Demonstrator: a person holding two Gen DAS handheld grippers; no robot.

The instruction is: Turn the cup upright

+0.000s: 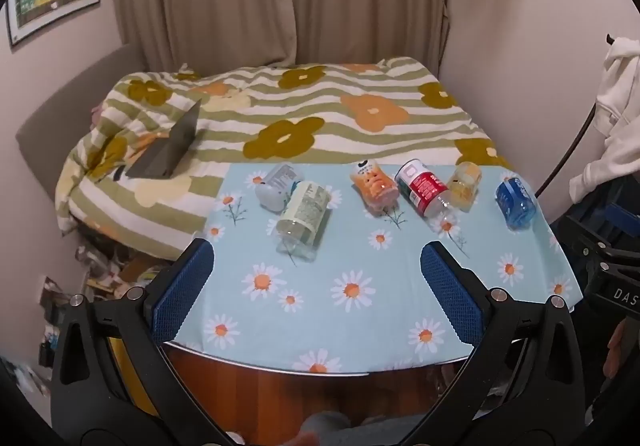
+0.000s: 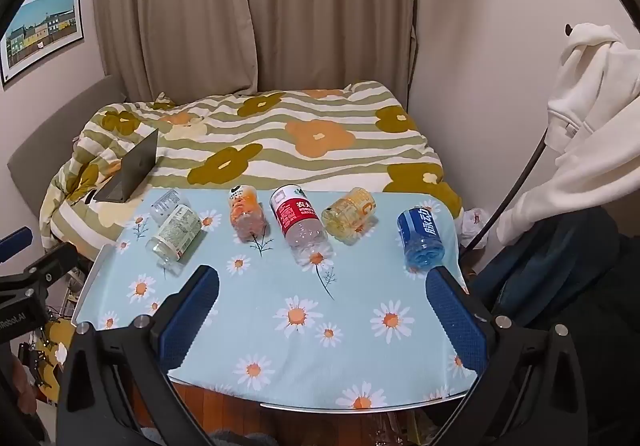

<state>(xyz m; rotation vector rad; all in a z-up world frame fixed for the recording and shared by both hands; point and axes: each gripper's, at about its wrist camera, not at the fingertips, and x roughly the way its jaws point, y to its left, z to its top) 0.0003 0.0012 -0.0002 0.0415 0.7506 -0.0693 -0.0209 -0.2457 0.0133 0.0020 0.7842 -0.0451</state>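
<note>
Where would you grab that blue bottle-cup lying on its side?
Probably across the labelled middle of the blue cup, coming from above with the right gripper, which hangs open nearest it. It lies on its side, so the round flanks are free and the label band is widest.

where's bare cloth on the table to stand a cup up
The near half of the daisy tablecloth is bare, from the table's front edge up to the row of lying cups. The far half is crowded: green-label cup, orange cup, red-label cup, yellow cup, blue cup. Only narrow gaps between them.
</note>
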